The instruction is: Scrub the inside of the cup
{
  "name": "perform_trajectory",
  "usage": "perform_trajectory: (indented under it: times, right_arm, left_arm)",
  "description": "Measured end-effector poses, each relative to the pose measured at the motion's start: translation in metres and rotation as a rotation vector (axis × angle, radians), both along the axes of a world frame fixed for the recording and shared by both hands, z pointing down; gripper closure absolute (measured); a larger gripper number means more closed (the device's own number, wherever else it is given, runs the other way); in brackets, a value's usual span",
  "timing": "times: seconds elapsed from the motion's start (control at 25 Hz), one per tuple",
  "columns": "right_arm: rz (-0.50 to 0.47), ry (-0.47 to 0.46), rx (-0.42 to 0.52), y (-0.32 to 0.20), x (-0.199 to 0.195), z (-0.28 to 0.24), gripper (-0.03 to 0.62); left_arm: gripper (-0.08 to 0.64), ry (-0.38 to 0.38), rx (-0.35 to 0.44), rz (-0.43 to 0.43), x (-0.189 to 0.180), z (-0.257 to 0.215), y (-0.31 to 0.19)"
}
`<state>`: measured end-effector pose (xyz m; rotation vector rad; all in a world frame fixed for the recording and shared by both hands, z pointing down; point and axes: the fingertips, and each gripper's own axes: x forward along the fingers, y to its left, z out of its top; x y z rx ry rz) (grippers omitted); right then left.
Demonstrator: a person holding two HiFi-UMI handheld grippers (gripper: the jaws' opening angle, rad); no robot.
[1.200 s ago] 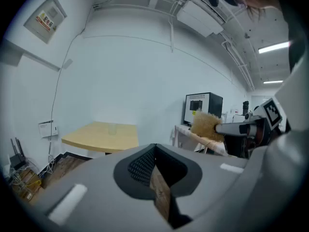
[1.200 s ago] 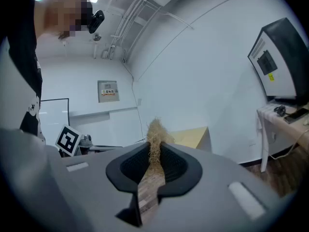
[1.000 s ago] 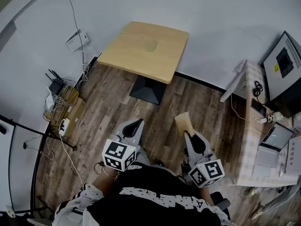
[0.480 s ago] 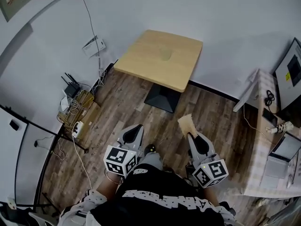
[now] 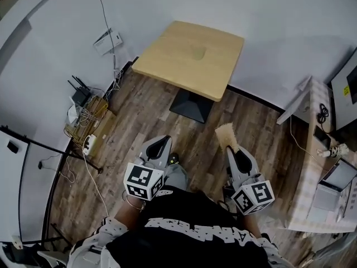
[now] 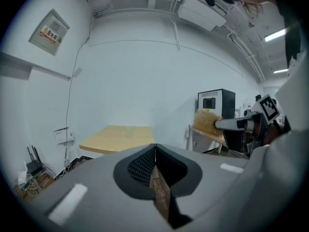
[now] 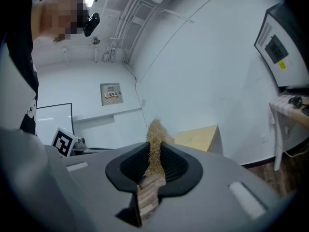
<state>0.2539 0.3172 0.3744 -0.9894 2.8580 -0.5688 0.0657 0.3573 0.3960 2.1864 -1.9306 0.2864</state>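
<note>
Cup on table; well beyond left tongs, right tongs

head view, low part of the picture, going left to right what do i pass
router → left gripper → right gripper clamping the scrubber → checked-cloth table
</note>
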Motion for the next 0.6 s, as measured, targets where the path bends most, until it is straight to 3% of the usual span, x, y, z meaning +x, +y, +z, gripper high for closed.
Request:
perform_trajectory:
  times: [0.6]
  right_arm:
    - [0.083, 0.097, -0.016, -0.059, -0.048, 0.006, 0.515]
  left_arm:
    - [0.536, 0.095, -0.018, 0.118, -0.038, 0.023, -0.084]
